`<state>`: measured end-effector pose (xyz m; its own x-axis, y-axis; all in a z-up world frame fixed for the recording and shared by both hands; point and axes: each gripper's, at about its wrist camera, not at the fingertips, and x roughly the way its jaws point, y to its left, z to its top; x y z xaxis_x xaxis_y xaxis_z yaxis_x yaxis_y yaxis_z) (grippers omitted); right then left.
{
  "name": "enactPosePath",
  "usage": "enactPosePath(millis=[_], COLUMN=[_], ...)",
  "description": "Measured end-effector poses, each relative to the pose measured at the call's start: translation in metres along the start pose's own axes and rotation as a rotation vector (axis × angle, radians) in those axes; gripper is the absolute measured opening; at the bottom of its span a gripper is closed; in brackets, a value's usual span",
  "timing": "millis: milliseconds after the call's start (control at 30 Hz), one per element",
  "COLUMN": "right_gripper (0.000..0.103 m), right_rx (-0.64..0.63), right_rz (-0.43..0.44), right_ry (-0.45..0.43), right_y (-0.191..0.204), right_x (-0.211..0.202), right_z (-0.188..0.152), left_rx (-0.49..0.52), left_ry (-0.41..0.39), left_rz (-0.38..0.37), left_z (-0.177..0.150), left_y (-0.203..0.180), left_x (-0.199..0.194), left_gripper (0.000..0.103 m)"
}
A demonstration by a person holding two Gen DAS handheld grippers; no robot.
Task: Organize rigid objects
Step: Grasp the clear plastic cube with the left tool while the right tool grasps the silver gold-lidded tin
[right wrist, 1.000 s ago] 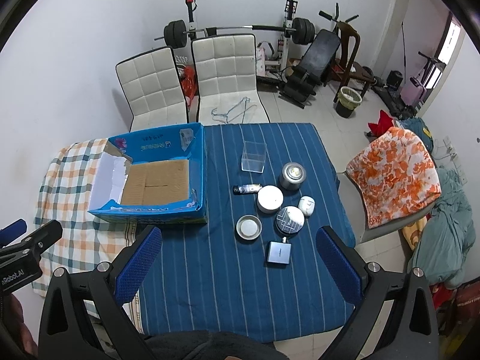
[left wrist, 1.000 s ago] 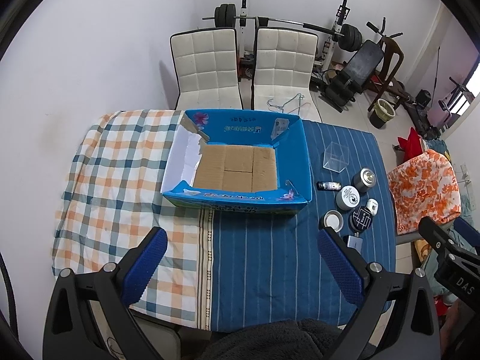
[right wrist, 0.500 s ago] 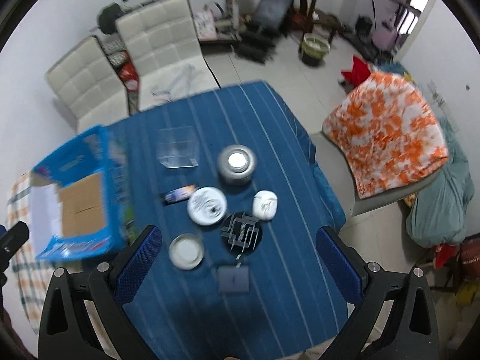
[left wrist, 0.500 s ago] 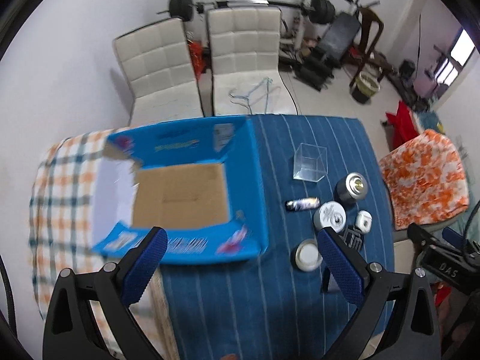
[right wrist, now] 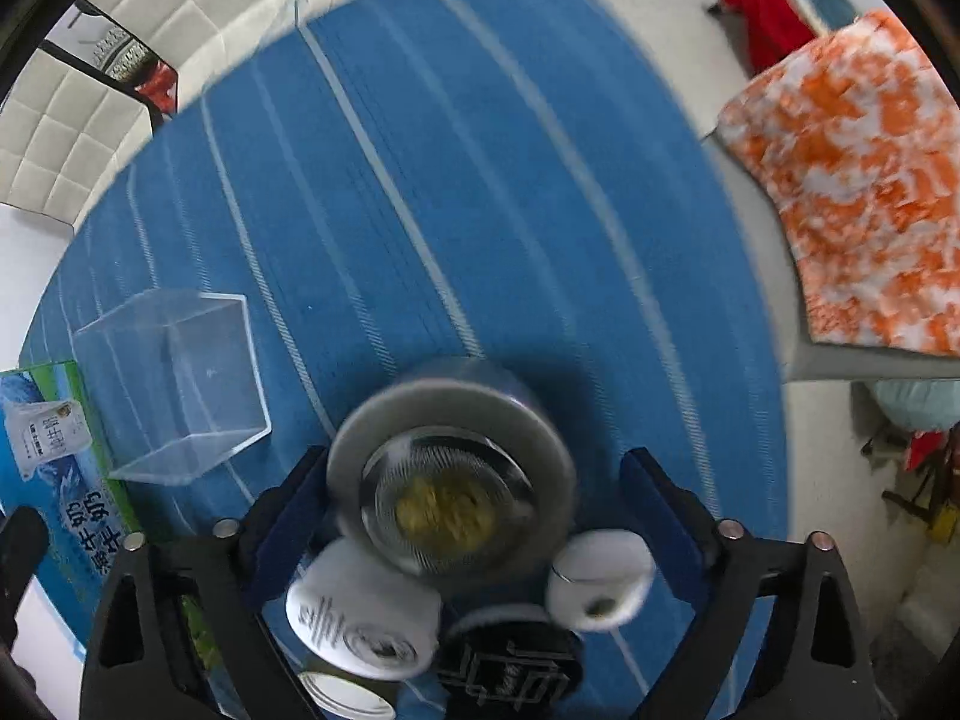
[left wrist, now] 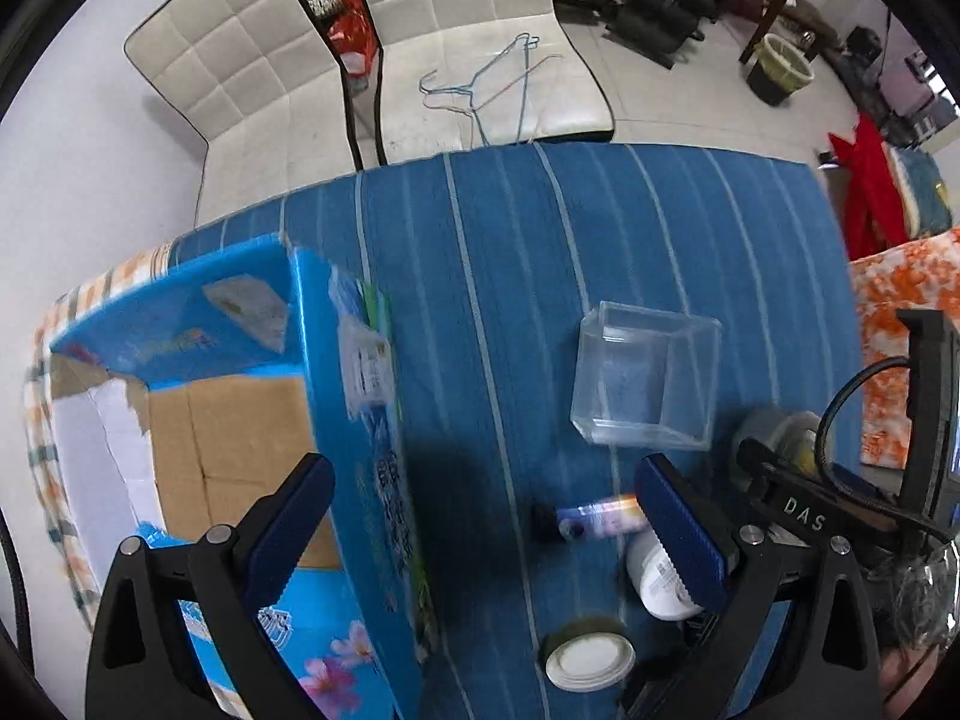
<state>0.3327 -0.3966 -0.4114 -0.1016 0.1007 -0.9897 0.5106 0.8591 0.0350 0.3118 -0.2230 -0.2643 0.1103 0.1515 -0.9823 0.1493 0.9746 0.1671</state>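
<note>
Your right gripper (right wrist: 474, 516) is hanging wide open over the silver tin (right wrist: 450, 474), its blue pads flanking the tin on either side without touching it. The tin is standing on the blue striped cloth (right wrist: 480, 180), with a white jar (right wrist: 360, 624) just near-left of it, a small white case (right wrist: 600, 579) near-right, and a black disc (right wrist: 510, 660) nearest you. The clear cube (right wrist: 174, 384) is sitting to the left, apart from the tin.

Your left gripper (left wrist: 480, 534) is also spread wide and holding nothing. Its left pad is hovering over the blue box (left wrist: 258, 420), whose cardboard floor is showing; its right pad is covering part of the small tube (left wrist: 594, 519) lying on the cloth. A white lid (left wrist: 591, 660) is lying nearer you, and the cube is sitting farther off to the right. Two white chairs (left wrist: 420, 30) are standing beyond the far edge, one with wire hangers (left wrist: 486, 84) on its seat.
</note>
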Motion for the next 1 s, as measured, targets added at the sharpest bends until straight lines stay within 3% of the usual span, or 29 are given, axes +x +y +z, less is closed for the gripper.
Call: enactPosePath(millis=[33, 133, 333, 533, 733, 767, 800, 833, 900, 1000], right_gripper=[0.082, 0.075, 0.074, 0.074, 0.074, 0.074, 0.074, 0.074, 0.074, 0.074], right_rx=[0.003, 0.003, -0.012, 0.018, 0.031, 0.03, 0.03, 0.03, 0.026, 0.019], right_rz=[0.002, 0.02, -0.006, -0.019, -0.023, -0.02, -0.023, -0.029, -0.04, -0.036], right_ry=[0.026, 0.038, 0.019, 0.006, 0.016, 0.017, 0.02, 0.021, 0.006, 0.0], right_y=[0.0, -0.002, -0.024, -0.059, -0.067, -0.07, -0.068, -0.066, -0.062, -0.06], right_x=[0.01, 0.019, 0.005, 0.0, 0.009, 0.013, 0.014, 0.015, 0.013, 0.01], right_z=[0.003, 0.004, 0.004, 0.003, 0.004, 0.006, 0.004, 0.003, 0.003, 0.002], left_rx=[0.01, 0.012, 0.077, 0.104, 0.151, 0.154, 0.149, 0.146, 0.154, 0.147], left_ry=[-0.015, -0.009, -0.013, 0.079, 0.185, 0.2, 0.209, 0.217, 0.175, 0.145], left_rz=[0.017, -0.019, -0.075, -0.103, -0.098, -0.098, -0.114, -0.126, -0.116, -0.119], left_z=[0.006, 0.017, 0.034, 0.053, 0.062, 0.062, 0.06, 0.058, 0.059, 0.055], left_y=[-0.002, -0.007, -0.038, -0.067, -0.089, -0.091, -0.091, -0.092, -0.093, -0.094], left_x=[0.0, -0.003, -0.001, 0.039, 0.093, 0.102, 0.108, 0.114, 0.115, 0.112], left_gripper=[0.103, 0.103, 0.103, 0.103, 0.102, 0.099, 0.08, 0.07, 0.061, 0.061])
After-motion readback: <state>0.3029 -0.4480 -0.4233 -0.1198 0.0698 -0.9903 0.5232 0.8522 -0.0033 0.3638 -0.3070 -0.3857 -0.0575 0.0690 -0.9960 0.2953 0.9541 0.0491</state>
